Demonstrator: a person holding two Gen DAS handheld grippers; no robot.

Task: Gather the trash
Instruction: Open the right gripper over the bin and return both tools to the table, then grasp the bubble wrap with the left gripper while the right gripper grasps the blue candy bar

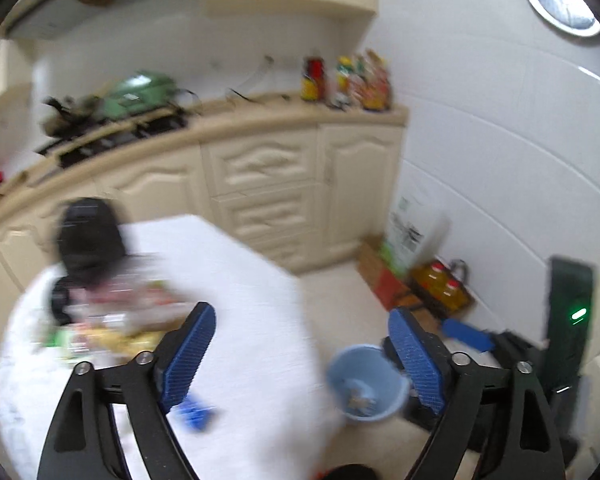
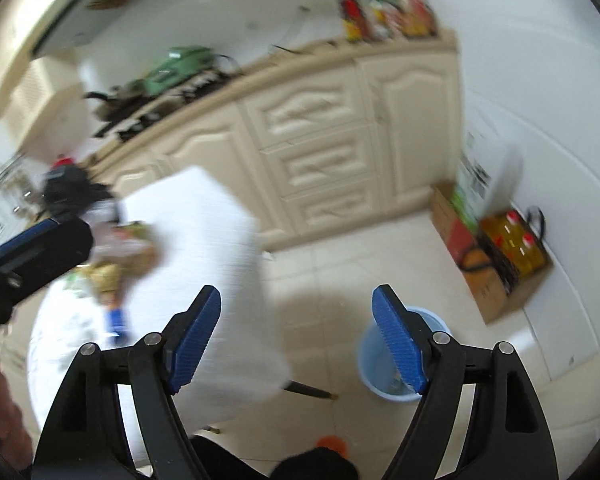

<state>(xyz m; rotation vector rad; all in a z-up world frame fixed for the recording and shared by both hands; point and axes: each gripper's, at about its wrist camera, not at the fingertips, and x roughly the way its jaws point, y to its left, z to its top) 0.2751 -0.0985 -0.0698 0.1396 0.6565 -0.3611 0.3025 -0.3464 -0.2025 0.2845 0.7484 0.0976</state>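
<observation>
Blue bucket on floor — scraps inside, blurred.

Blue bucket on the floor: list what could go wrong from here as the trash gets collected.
1. The blue bucket stands on the floor, off the edge of the white table; dropped scraps could miss it.
2. Both views are blurred, and the litter pile is a heap, so a grab may scatter pieces.
3. The left gripper and right gripper are open and empty, close together; they could collide.
</observation>
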